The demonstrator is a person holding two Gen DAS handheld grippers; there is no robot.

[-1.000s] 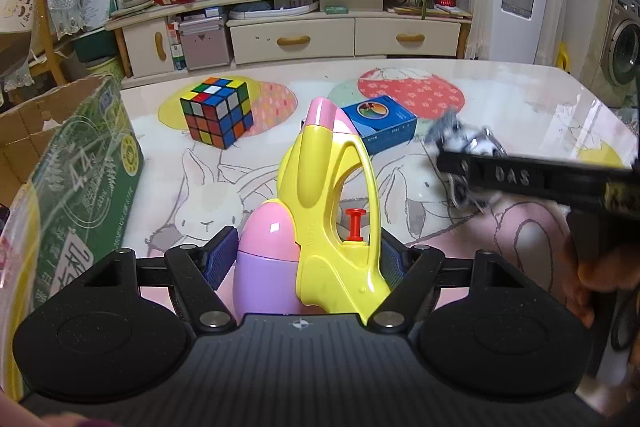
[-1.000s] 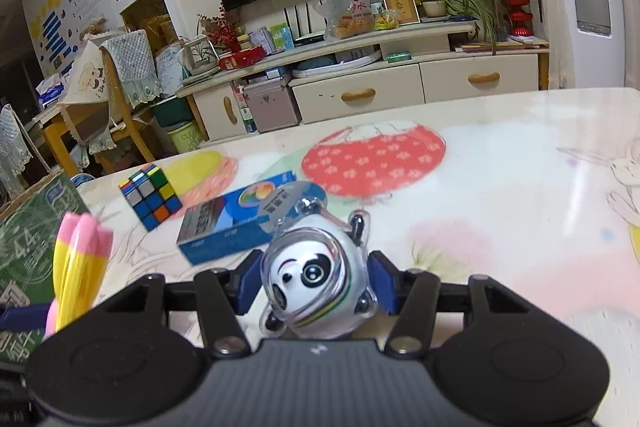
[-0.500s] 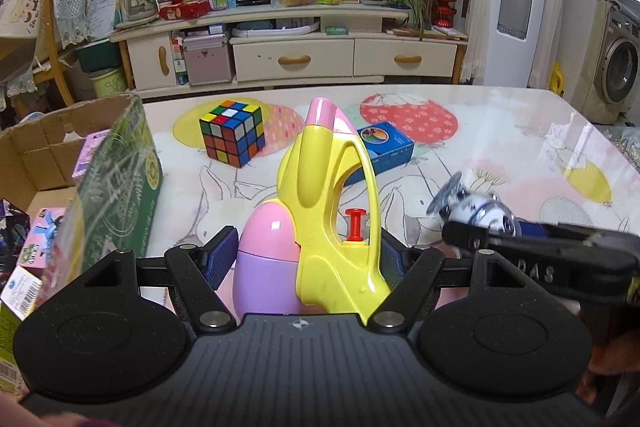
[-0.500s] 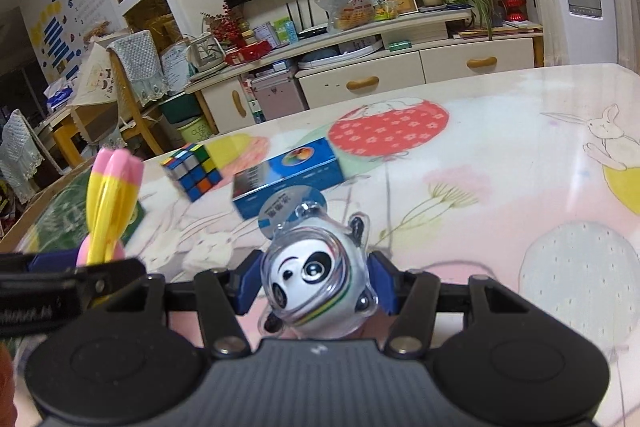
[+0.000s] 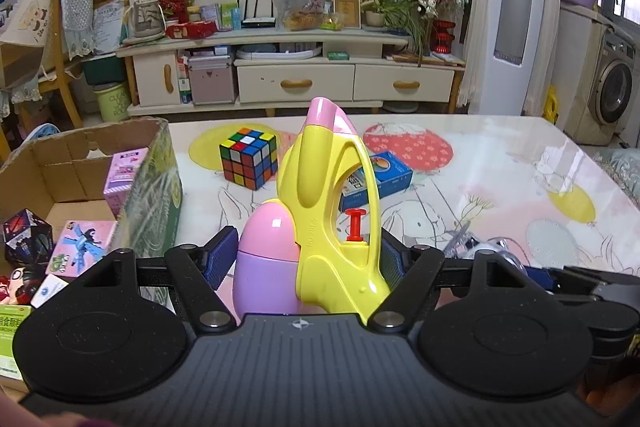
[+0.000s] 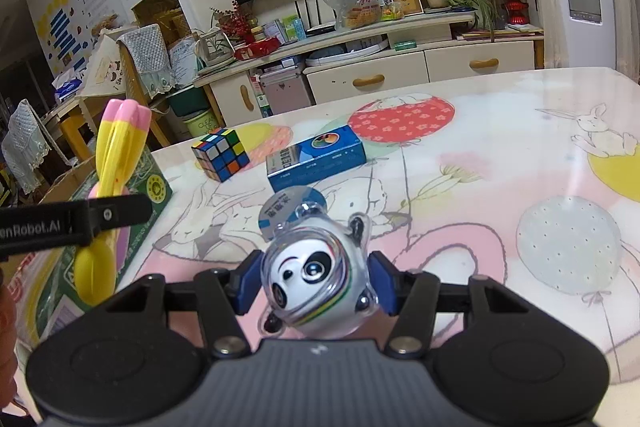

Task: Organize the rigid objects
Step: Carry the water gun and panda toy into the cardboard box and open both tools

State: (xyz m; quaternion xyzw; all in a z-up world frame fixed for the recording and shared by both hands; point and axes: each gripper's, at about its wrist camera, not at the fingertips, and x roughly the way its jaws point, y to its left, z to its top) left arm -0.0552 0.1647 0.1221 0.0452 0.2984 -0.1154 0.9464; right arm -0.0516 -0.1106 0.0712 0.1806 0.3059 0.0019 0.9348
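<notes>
**Holding two toys over the tabletop**

Holding a toy in each gripper, I look out over the tabletop (image 5: 500, 163). My left gripper (image 5: 302, 259) pinches a yellow water gun (image 5: 332, 195) with a pink and purple tank; it stands upright between the blue pads. My right gripper (image 6: 316, 285) pinches a small panda toy (image 6: 316, 283) in a clear shell. Both toys are up off the tabletop. A color cube (image 5: 248, 159) and a blue box (image 6: 316, 157) sit side by side farther back. An open cardboard box (image 5: 80, 167) with small toys inside is on my left.
</notes>
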